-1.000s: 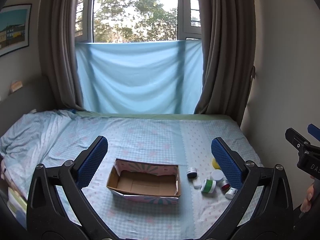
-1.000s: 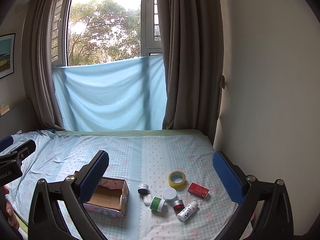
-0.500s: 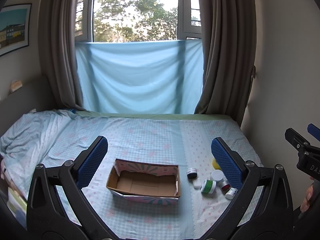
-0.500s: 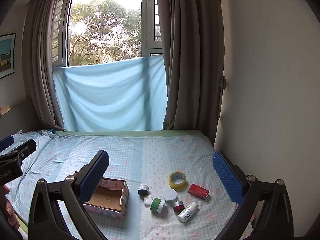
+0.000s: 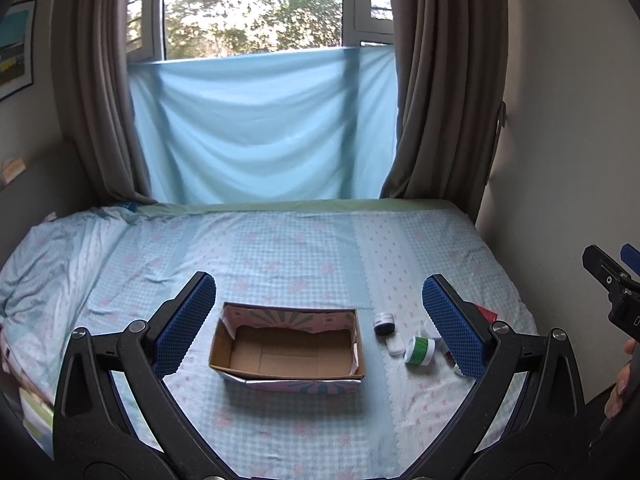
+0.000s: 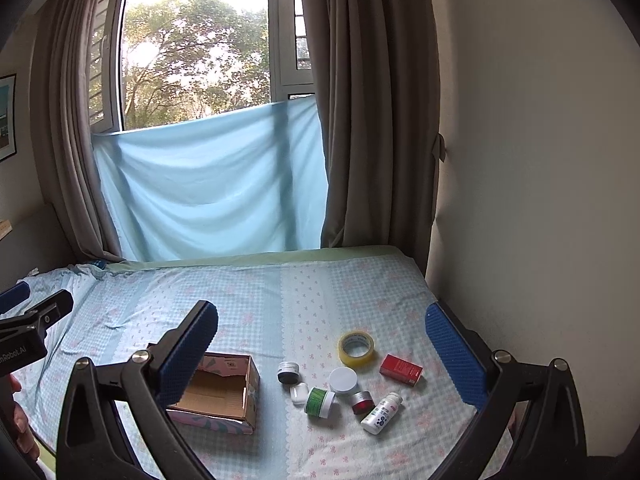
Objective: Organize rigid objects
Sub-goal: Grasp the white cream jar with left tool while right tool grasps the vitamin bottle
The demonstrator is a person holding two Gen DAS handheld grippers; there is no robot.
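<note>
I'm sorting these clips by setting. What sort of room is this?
Most likely a bedroom in a home: a bed with a pale blue checked floral sheet fills the floor, grey-brown curtains frame a window, and a framed picture hangs on the wall.

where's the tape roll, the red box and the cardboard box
tape roll (image 6: pixel 356 349), right wrist view, front of the yellow ring
red box (image 6: pixel 401 369), right wrist view, top face
cardboard box (image 5: pixel 286 349), left wrist view, bare inside floor
</note>
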